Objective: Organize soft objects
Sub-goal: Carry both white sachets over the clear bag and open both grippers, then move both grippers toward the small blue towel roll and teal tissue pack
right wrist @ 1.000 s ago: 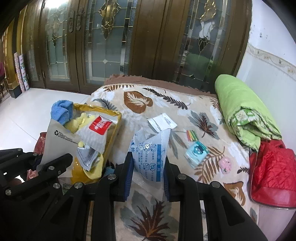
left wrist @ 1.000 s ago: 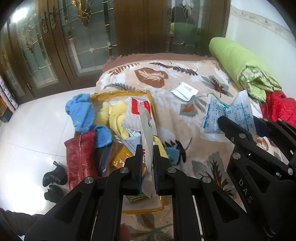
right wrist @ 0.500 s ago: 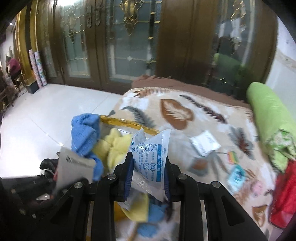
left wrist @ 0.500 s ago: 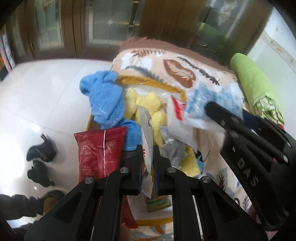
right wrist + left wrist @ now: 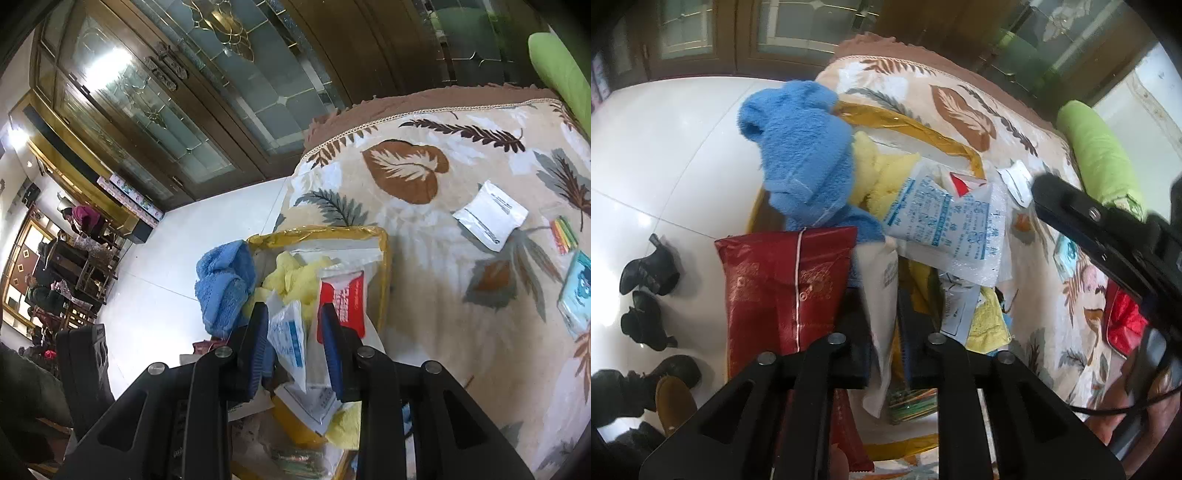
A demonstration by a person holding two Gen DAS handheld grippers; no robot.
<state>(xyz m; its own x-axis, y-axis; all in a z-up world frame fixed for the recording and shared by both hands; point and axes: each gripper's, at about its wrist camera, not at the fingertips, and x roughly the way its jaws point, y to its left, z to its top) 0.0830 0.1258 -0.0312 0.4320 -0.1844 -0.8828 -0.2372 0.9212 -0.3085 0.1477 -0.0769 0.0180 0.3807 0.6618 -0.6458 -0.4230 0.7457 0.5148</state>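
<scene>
Pouch [image 5: 945, 225], white with blue print, lies crumpled.

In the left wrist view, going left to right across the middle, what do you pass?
Black shoes on the floor → red packet → white pouch between the left gripper fingers → blue-printed bag → right gripper.

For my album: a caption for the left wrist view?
Left gripper jaws just opening around a white pouch above the yellow bag.
</scene>
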